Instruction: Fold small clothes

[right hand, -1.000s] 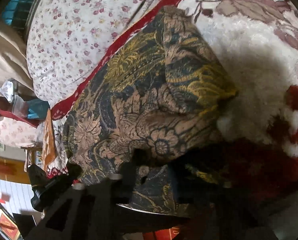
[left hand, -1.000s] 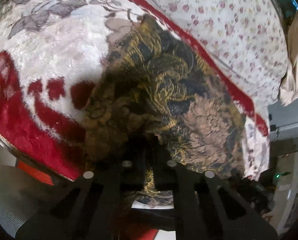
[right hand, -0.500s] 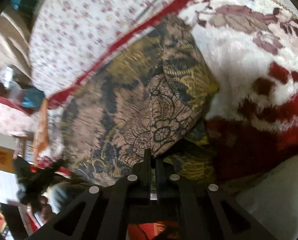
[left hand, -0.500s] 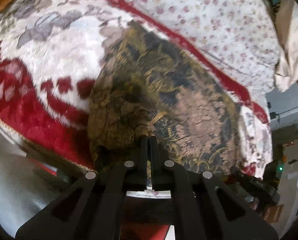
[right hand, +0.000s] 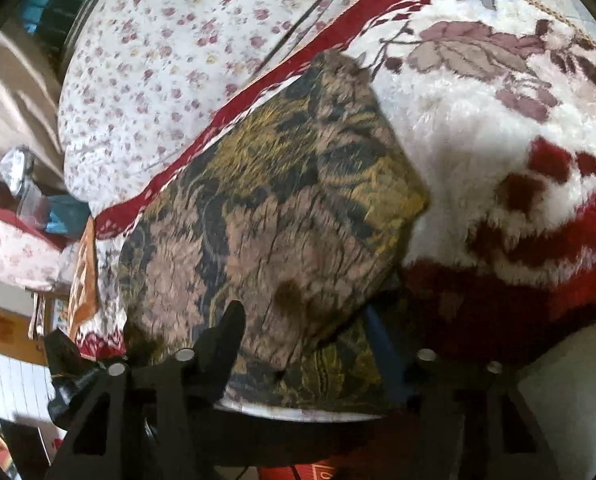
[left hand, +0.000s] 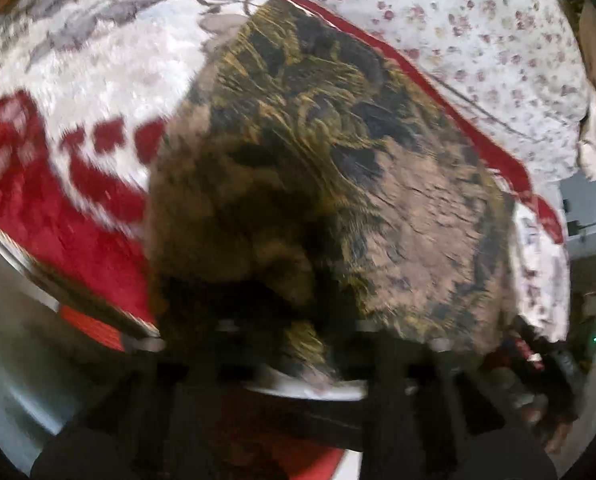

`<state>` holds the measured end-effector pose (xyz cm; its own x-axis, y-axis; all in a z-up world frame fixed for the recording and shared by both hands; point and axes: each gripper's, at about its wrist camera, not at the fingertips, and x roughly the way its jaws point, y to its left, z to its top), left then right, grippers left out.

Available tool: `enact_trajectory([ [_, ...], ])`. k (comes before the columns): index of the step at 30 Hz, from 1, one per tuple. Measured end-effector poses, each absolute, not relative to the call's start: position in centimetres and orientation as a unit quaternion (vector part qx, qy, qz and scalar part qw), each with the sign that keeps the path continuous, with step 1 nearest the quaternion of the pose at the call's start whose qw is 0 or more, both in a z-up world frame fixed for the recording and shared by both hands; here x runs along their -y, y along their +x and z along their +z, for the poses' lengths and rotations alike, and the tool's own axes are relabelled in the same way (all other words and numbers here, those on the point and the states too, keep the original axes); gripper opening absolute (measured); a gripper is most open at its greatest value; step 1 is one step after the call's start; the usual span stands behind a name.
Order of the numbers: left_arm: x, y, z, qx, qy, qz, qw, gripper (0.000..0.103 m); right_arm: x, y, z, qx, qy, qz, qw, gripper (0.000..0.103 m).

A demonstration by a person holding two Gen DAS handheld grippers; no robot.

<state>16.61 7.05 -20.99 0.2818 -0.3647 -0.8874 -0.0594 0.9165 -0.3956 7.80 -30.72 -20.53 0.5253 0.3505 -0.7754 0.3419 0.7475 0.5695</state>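
With the right gripper (right hand: 301, 344) spread wide and the left gripper (left hand: 298, 344) too blurred to judge, the folded garment (right hand: 282, 216) at the blanket's (right hand: 477, 152) near edge could spring open.

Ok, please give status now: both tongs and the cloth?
Right tongs open, cloth edge between the jaws. Left tongs blurred, state unclear. Brown-and-gold patterned cloth lies folded on red-and-white plush blanket. Nothing blocking.

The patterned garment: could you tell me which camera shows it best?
The right wrist view: the patterned garment is fairly sharp there, its folded edges clear against the blanket. The left wrist view shows it larger but motion-blurred.
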Motion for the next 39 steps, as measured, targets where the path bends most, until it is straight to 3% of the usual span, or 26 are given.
enact_trajectory([
  [1, -7.5, 16.6, -20.9, -0.588, -0.188, -0.098, 0.781, 0.008, 31.0, 8.2, -20.7, -0.494, 0.348, -0.008, 0.797, 0.049],
  [2, -7.8, 16.4, -20.7, -0.583, -0.195, -0.098, 0.782, 0.004, 31.1, 8.5, -20.9, -0.502, 0.342, -0.014, 0.794, 0.035],
  [3, -8.1, 15.9, -20.1, -0.578, -0.194, -0.102, 0.786, 0.003, 31.0, 8.8, -21.2, -0.517, 0.333, -0.019, 0.789, 0.008],
  [4, -8.3, 15.5, -19.6, -0.576, -0.193, -0.107, 0.787, 0.003, 31.0, 8.5, -21.2, -0.523, 0.327, -0.020, 0.787, 0.003],
  [10, -8.9, 13.2, -17.7, -0.578, -0.172, -0.121, 0.789, 0.002, 31.6, 4.7, -17.9, -0.499, 0.315, -0.033, 0.807, 0.003],
  [14, -8.5, 14.3, -21.0, -0.605, -0.166, -0.100, 0.772, 0.002, 30.3, 5.7, -19.7, -0.532, 0.274, -0.052, 0.799, 0.003],
  [20, -9.5, 13.5, -19.5, -0.581, -0.161, -0.085, 0.793, 0.002, 28.5, 4.4, -18.5, -0.544, 0.246, -0.046, 0.801, 0.002],
  [26, -8.6, 14.0, -20.9, -0.595, -0.119, -0.061, 0.793, 0.008, 28.2, 6.5, -22.2, -0.586, 0.230, -0.076, 0.773, 0.002],
  [29, -9.8, 12.6, -18.8, -0.562, -0.139, -0.083, 0.811, 0.013, 28.2, 5.7, -20.1, -0.567, 0.230, -0.052, 0.789, 0.011],
  [31, -11.4, 11.6, -16.9, -0.534, -0.157, -0.090, 0.826, 0.027, 28.0, 4.8, -17.8, -0.551, 0.217, -0.050, 0.805, 0.032],
  [33, -12.6, 11.3, -15.4, -0.510, -0.172, -0.083, 0.839, 0.060, 27.1, 3.7, -14.5, -0.509, 0.200, -0.036, 0.836, 0.077],
  [35, -13.6, 12.2, -14.2, -0.499, -0.170, -0.061, 0.848, 0.068, 25.1, 4.2, -11.1, -0.479, 0.180, 0.000, 0.859, 0.084],
  [39, -13.5, 16.9, -15.7, -0.536, -0.143, -0.034, 0.832, 0.068, 20.4, 8.9, -8.1, -0.452, 0.194, 0.127, 0.861, 0.085],
])
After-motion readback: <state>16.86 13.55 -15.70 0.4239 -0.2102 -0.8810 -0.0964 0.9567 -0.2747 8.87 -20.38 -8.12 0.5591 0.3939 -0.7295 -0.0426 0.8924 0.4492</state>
